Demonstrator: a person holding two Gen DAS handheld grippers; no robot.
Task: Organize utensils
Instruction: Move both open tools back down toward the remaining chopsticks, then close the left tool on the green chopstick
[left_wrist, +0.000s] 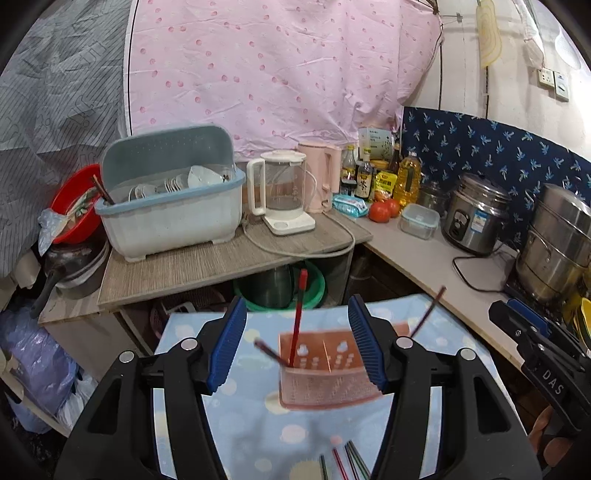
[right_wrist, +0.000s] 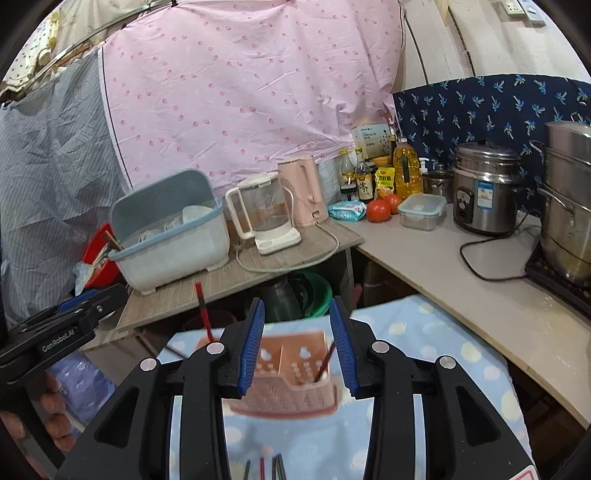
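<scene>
The left gripper (left_wrist: 297, 341) has its fingers apart, gripping nothing; the pink chopstick holder (left_wrist: 325, 373) stands just beyond and between them on the blue dotted cloth (left_wrist: 236, 424). A red chopstick (left_wrist: 297, 317) stands upright in its left compartment. The right gripper (right_wrist: 297, 341) likewise has its fingers parted and empty around the holder. Loose chopsticks (left_wrist: 341, 461) lie on the cloth nearer than the fingertips. Beyond, a green basin (left_wrist: 317, 288) sits under the desk (left_wrist: 207, 258).

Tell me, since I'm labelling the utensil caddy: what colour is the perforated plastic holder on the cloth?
Pink perforated plastic holder, seen best in the right wrist view.
</scene>
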